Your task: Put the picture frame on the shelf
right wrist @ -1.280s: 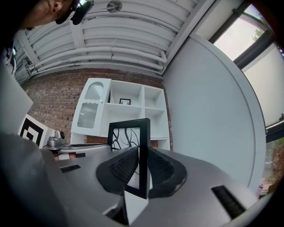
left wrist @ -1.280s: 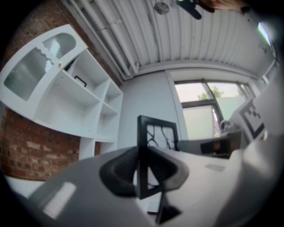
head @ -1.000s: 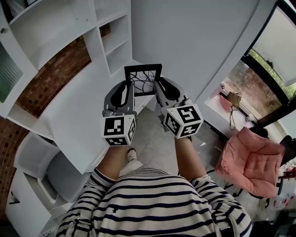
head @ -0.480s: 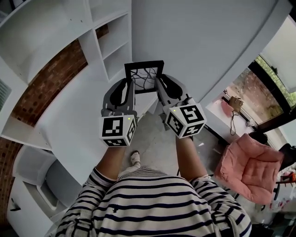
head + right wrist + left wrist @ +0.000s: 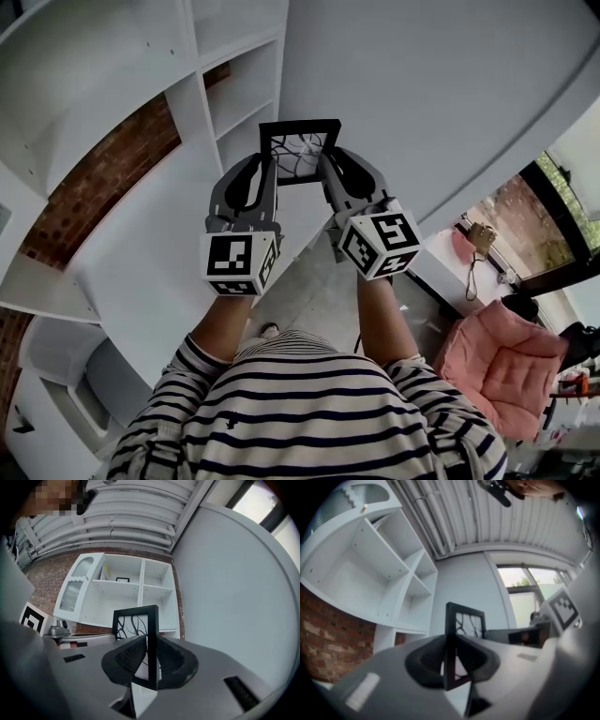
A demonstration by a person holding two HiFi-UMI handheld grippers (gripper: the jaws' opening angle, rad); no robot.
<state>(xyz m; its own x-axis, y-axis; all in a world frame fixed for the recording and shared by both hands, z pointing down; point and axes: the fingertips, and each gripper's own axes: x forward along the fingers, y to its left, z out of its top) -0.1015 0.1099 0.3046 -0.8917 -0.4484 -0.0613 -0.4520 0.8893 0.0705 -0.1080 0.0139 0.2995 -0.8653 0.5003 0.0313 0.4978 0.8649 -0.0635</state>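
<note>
Between both grippers, raised ahead of them: picture frame (image 5: 300, 150), black and thin-railed. The left rail is clamped by the left gripper (image 5: 266, 184), the right rail by the right gripper (image 5: 327, 178). It is judged light, rigid and possibly glazed, so it is best held by the side rails. It is held upright, its long axis seemingly vertical, its patterned face turned back toward the grippers. The shelf (image 5: 204, 112) lies beyond-left.

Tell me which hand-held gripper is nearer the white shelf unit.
Left. The left hand-held gripper clamps the picture frame by its shelf-side edge, next to the white shelf unit; the right hand-held gripper clamps the opposite edge, farther away.
</note>
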